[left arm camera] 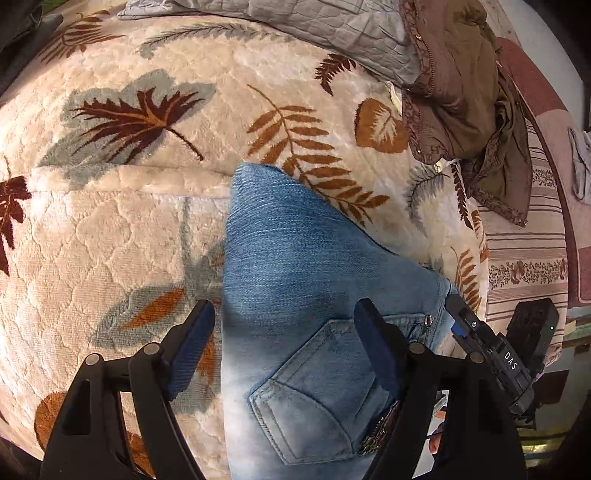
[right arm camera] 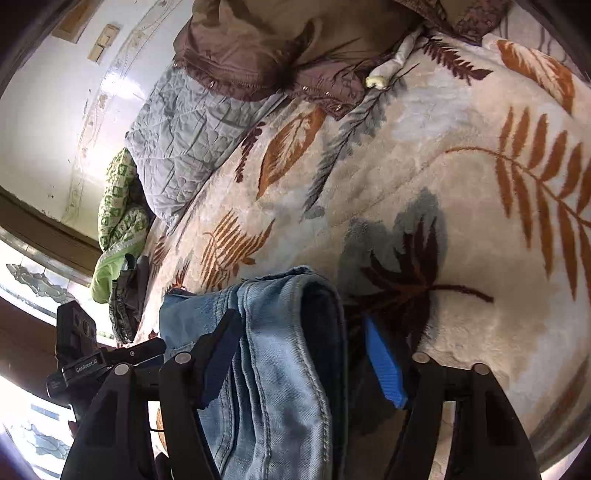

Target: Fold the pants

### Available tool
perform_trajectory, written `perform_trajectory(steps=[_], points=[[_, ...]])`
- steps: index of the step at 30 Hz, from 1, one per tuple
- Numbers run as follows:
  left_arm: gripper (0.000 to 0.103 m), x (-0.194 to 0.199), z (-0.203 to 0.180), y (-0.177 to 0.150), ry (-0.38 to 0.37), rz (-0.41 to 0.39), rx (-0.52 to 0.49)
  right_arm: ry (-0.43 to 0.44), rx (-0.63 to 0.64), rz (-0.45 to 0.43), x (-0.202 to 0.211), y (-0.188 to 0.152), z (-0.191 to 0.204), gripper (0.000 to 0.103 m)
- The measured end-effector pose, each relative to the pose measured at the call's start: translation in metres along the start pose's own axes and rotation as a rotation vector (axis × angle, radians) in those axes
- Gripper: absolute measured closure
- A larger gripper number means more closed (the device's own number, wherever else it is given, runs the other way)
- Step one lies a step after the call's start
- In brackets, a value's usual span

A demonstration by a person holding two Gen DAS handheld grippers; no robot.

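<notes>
Our left gripper (left arm camera: 284, 347) has its fingers (left arm camera: 192, 350) spread wide, and the jeans (left arm camera: 295, 258) run right up through the gap between them, back pocket (left arm camera: 306, 391) facing us, nothing pinched. Its left finger sits just off the jeans' edge, over the blanket (left arm camera: 110, 240), while the other one is over the denim near the pocket.

Our right gripper (right arm camera: 301, 356) is spread too. The jeans (right arm camera: 273, 354) pass between its fingers (right arm camera: 382, 360) as a bunched, folded stack of seams, hugging the dark-padded finger on the left; the blue-padded one stands apart from the cloth.

Going outward from the jeans, they lie on the cream leaf-print blanket covering the bed. Beyond the jeans sit a brown jacket (left arm camera: 461, 92) and a grey quilted piece (left arm camera: 332, 26), and in the right wrist view a green patterned bundle (right arm camera: 118, 218) sits off to the jeans' left.
</notes>
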State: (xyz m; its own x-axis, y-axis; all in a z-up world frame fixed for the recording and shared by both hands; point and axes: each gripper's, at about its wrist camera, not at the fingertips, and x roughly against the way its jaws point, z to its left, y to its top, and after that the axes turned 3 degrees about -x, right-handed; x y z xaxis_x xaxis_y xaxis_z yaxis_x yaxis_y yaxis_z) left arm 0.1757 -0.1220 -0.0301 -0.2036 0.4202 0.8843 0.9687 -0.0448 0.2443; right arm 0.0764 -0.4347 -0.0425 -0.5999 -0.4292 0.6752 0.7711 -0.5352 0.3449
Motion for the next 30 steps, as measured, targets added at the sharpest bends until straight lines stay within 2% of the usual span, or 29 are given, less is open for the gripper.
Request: perform_trajectory(steps=[1,3,5,6,8,9,11,13,16,18,20,21,22,24,25,27,29,30], points=[[0.025,-0.005,-0.004,0.001,0.042,-0.008,-0.015,0.014,0.057,-0.011,-0.001,0.000,0.010,0.077],[0.024,-0.024,-0.004,0.005,0.092,0.026,-0.024,-0.088,0.176,-0.064,-0.004,-0.001,0.026,0.076],[0.021,-0.031,0.003,0.008,0.076,0.039,0.016,-0.168,0.193,0.001,-0.027,0.002,0.017,0.073],[0.021,-0.028,0.001,0.009,0.079,0.036,0.014,-0.171,0.159,0.040,-0.037,0.003,0.007,0.069],[0.021,-0.019,-0.004,0.007,0.097,0.030,-0.028,-0.145,0.127,0.032,-0.030,0.006,0.004,0.059],[0.021,-0.012,-0.005,0.003,0.092,0.024,-0.050,-0.138,0.128,0.032,-0.024,0.006,0.007,0.056],[0.021,0.000,-0.004,-0.010,0.043,0.032,-0.078,-0.063,0.107,0.035,-0.007,0.004,0.005,0.055],[0.021,0.011,0.001,-0.027,-0.039,0.045,-0.082,0.016,0.040,0.077,0.007,-0.004,-0.005,0.034],[0.020,0.017,0.004,-0.052,-0.132,0.070,-0.084,0.068,-0.012,0.128,0.021,-0.028,-0.018,0.031],[0.019,0.019,0.005,-0.066,-0.155,0.061,-0.085,0.098,-0.030,0.163,0.027,-0.045,-0.023,0.031],[0.017,0.011,0.004,-0.075,-0.154,0.091,-0.079,0.120,-0.033,0.177,0.030,-0.062,-0.024,0.031],[0.017,0.004,0.003,-0.079,-0.150,0.126,-0.073,0.108,-0.016,0.191,0.028,-0.068,-0.021,0.031],[0.016,0.002,0.003,-0.084,-0.160,0.153,-0.061,0.069,0.013,0.204,0.024,-0.074,-0.017,0.036],[0.017,0.005,0.000,-0.094,-0.162,0.150,-0.046,0.033,0.112,0.207,0.025,-0.084,0.001,0.057],[0.019,0.009,-0.002,-0.100,-0.154,0.135,-0.047,-0.015,0.188,0.176,0.030,-0.088,0.015,0.061],[0.026,0.016,-0.004,-0.109,-0.130,0.105,-0.052,-0.039,0.289,0.120,0.045,-0.093,0.036,0.067],[0.038,0.018,-0.004,-0.115,-0.109,0.078,-0.070,-0.045,0.308,0.081,0.056,-0.094,0.044,0.068],[0.038,0.016,-0.003,-0.116,-0.099,0.071,-0.073,-0.057,0.318,0.065,0.057,-0.095,0.045,0.068]])
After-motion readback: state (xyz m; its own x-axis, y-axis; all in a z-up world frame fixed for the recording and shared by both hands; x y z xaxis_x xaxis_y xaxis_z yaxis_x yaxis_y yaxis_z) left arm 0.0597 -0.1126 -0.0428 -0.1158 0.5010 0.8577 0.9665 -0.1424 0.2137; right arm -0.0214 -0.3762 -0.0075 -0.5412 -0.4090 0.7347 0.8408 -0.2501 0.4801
